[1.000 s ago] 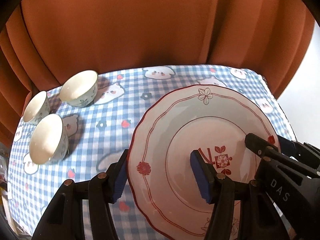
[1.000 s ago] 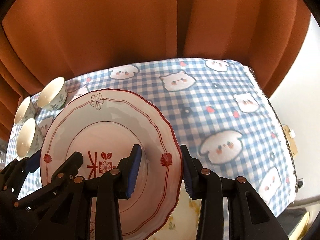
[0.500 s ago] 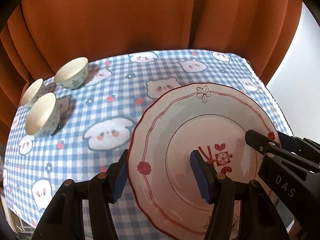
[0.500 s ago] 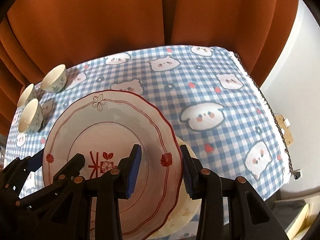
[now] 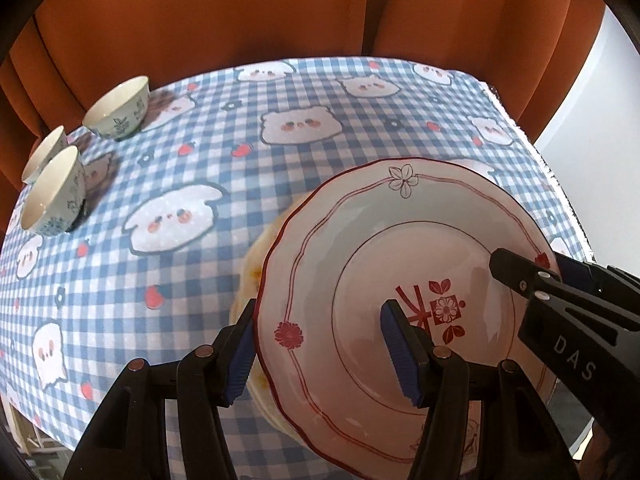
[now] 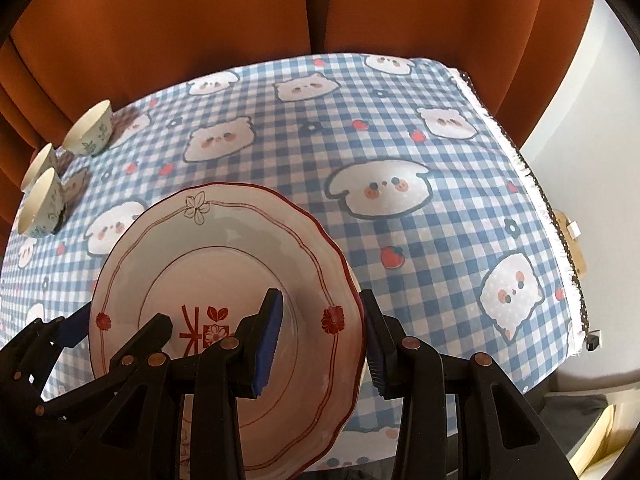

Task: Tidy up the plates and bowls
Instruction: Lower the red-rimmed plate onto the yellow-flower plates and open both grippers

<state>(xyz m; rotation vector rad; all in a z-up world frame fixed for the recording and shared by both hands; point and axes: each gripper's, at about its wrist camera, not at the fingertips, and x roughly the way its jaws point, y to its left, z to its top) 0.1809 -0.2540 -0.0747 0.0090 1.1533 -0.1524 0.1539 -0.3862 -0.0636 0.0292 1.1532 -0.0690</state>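
Note:
A white plate with red trim (image 5: 360, 240) (image 6: 224, 248) is held between both grippers above the near part of the table. My left gripper (image 5: 320, 348) is shut on its left rim. My right gripper (image 6: 320, 332) is shut on its right rim. A cream plate with orange marks (image 5: 252, 264) lies under it on the cloth, mostly hidden. Three small white bowls (image 5: 116, 110) (image 5: 52, 192) (image 5: 44, 152) stand at the far left, also seen in the right wrist view (image 6: 88, 128).
The table wears a blue checked cloth with animal faces (image 5: 320, 120) (image 6: 400, 140). An orange curtain (image 5: 280, 8) hangs behind it. The table's right edge (image 6: 560, 240) drops to a pale floor.
Both grippers have drawn back toward the near edge with the red-trimmed plate, so more of the table shows. The cream plate has come into view under the held plate.

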